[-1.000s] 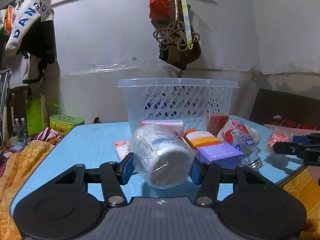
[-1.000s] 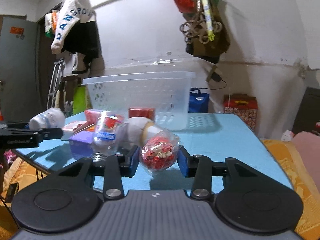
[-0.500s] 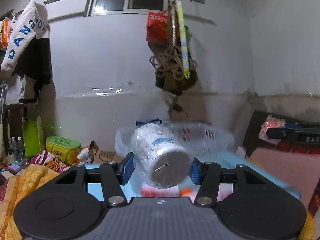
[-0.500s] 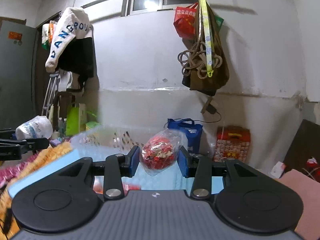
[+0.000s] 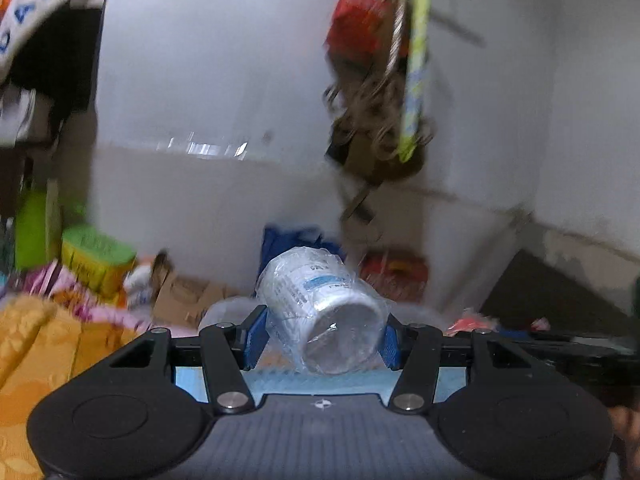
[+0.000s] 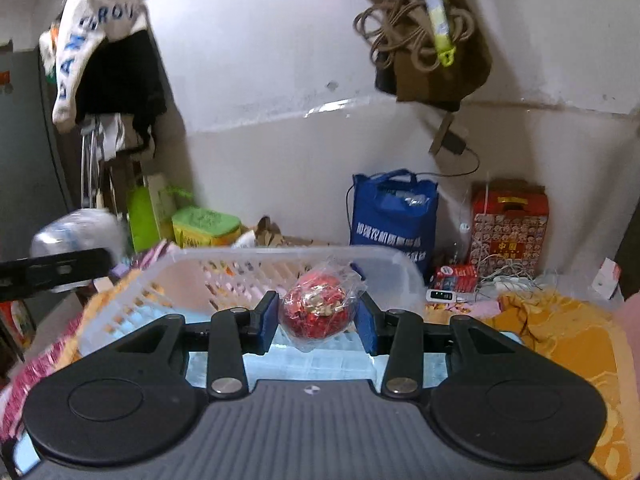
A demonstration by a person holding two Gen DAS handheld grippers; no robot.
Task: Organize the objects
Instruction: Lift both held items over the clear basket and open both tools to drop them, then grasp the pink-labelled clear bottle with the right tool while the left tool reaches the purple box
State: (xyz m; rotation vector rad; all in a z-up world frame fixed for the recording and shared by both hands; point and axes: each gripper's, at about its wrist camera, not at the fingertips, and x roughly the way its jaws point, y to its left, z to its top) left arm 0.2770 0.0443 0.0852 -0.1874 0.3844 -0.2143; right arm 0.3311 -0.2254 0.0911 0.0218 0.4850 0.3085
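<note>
Right wrist view: the right gripper [image 6: 316, 322] is closed on a red foil ball in clear wrap [image 6: 318, 310], its blue fingers [image 6: 267, 322] pressing both sides of the ball. The ball is held in the air directly above the open top of the clear plastic basket [image 6: 168, 276], just inside the basket's near rim. To the left of the basket, the left gripper appears as a dark bar carrying a wrapped white item.

Left wrist view: the left gripper [image 5: 322, 338] is closed on a white jar in plastic film [image 5: 320, 310], lying on its side between the fingers with its flat end toward the camera. The picture is motion-blurred. A pale rim [image 5: 224, 312] below the jar is probably the basket, so the jar appears to be at or near the basket's edge; this cannot be confirmed.

Status, as a judgement: both items are lifted and brought to the basket; neither has been released. Remaining: lower each into the basket and open the fingers. Any items left on the worktop are not visible here.
</note>
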